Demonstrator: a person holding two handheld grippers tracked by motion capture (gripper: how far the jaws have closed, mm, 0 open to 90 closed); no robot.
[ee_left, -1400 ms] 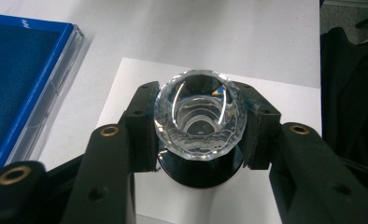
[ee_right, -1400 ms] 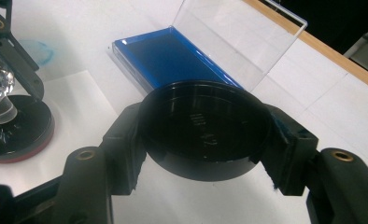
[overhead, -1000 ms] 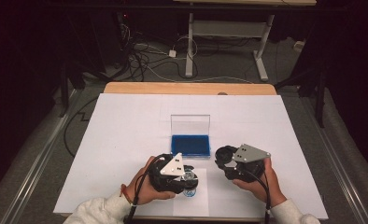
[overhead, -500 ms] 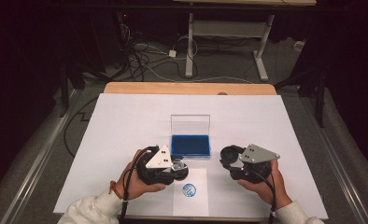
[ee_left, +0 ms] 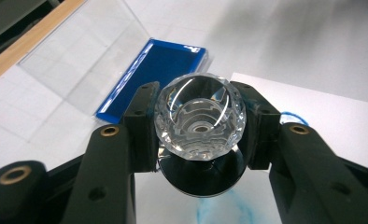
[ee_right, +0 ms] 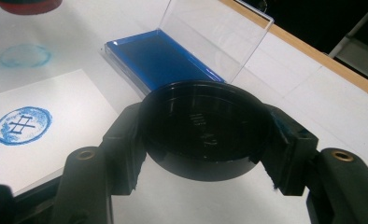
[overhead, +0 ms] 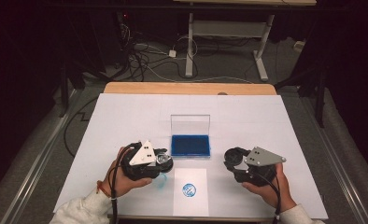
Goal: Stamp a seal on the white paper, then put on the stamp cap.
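Observation:
My left gripper is shut on a stamp with a faceted clear knob and a dark round base, held just left of the white paper. A round blue imprint lies on that paper. In my right gripper, right of the paper, the jaws are shut on a black round cap. The blue ink pad sits between and beyond both grippers, its clear lid standing open behind it.
The white table cover ends in a wooden edge at the far side. A faint blue ring smudge marks the cover left of the paper, under the left gripper. Cables and a desk frame lie on the floor beyond.
My left gripper has carried the stamp off the paper to the left, uncovering the blue imprint. The right gripper with the cap has shifted slightly to the right.

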